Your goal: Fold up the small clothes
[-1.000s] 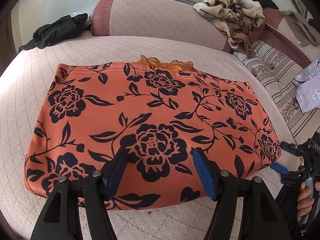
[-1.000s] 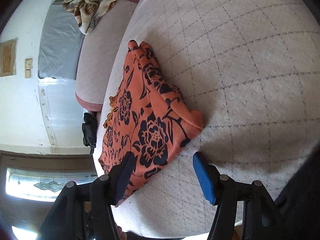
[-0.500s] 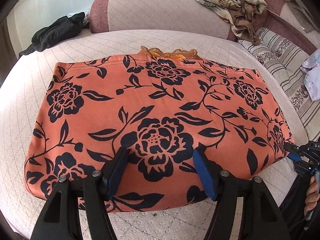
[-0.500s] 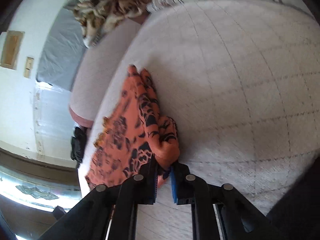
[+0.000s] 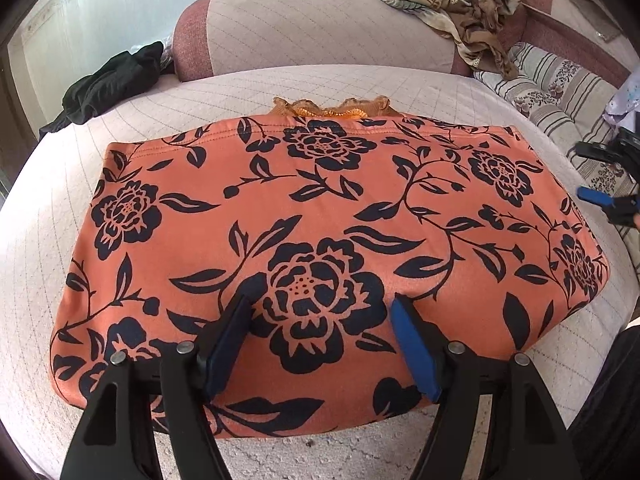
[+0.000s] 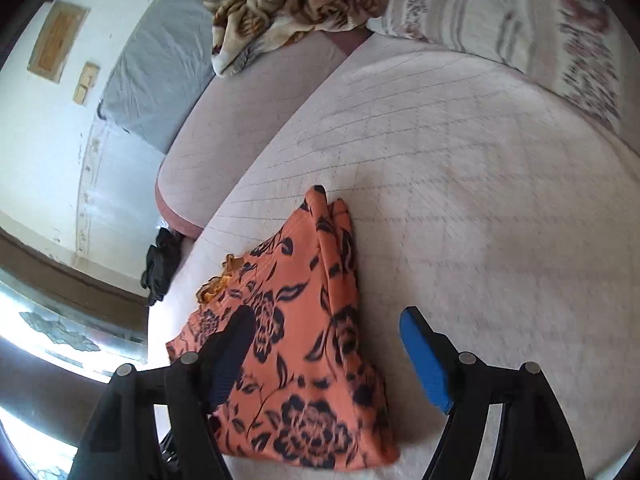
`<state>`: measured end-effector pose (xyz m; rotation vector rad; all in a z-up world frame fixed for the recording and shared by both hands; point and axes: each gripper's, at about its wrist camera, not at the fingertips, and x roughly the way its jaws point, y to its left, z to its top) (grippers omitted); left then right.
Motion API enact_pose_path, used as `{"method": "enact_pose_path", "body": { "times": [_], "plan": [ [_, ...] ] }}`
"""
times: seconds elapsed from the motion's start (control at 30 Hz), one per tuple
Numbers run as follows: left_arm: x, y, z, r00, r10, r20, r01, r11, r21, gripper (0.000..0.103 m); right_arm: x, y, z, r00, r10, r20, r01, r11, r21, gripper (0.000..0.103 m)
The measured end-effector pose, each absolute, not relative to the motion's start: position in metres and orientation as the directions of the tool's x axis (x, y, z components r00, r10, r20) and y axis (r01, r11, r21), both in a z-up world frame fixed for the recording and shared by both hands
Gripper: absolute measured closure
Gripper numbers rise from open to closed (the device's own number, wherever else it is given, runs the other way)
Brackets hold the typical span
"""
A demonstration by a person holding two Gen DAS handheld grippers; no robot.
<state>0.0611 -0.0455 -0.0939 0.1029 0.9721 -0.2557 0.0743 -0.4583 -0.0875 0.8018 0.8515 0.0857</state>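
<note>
Your right gripper (image 6: 324, 356) has let go of the garment (image 5: 320, 240) and lifted, jaws opening; the left gripper (image 5: 320, 344) hovers, opening, over it on the bed (image 5: 360, 84), black clothes (image 5: 112, 80) beyond.

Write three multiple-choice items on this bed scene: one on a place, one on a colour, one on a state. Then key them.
1. The black garment lies where?
A. far left of the bed
B. on the orange cloth
C. in the right tool

2. The folded cloth shows which colours?
A. white with red
B. orange with dark flowers
C. plain grey

3. The right tool is:
A. clamped on the cloth
B. opening, nothing gripped
C. holding a pillow

Key: A, it sits by the bolster; B, the print is plain; B, its blue pad stands clear of the cloth.
</note>
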Motion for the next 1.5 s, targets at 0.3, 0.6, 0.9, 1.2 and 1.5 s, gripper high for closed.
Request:
{"method": "enact_pose_path", "body": {
  "times": [0.3, 0.6, 0.9, 1.2, 1.5],
  "plan": [
    [0.061, -0.045, -0.096, 0.543, -0.181, -0.82, 0.278, 0.96, -0.028, 0.027, 0.188, -0.439, -0.129, 0.493, 0.421, -0.761, 0.22, 0.787, 0.577, 0.092],
    [0.06, -0.045, -0.098, 0.545, -0.19, -0.816, 0.286, 0.958, -0.032, 0.024, 0.178, -0.452, -0.135, 0.56, 0.37, -0.741, 0.283, 0.755, 0.591, 0.084],
    [0.063, -0.043, -0.093, 0.53, -0.209, -0.822, 0.278, 0.958, -0.064, 0.023, 0.131, -0.414, -0.058, 0.643, 0.337, -0.688, 0.161, 0.819, 0.551, 0.081],
    [0.03, 0.077, -0.042, 0.624, -0.313, -0.716, 0.066, 0.934, -0.351, 0.023, 0.109, -0.365, -0.12, 0.489, 0.469, -0.736, 0.116, 0.801, 0.587, 0.075],
    [0.037, 0.162, -0.072, 0.541, -0.281, -0.792, -0.178, 0.883, -0.435, 0.046, 0.109, -0.366, -0.12, 0.479, 0.463, -0.746, 0.125, 0.805, 0.58, 0.074]
  ]
}}
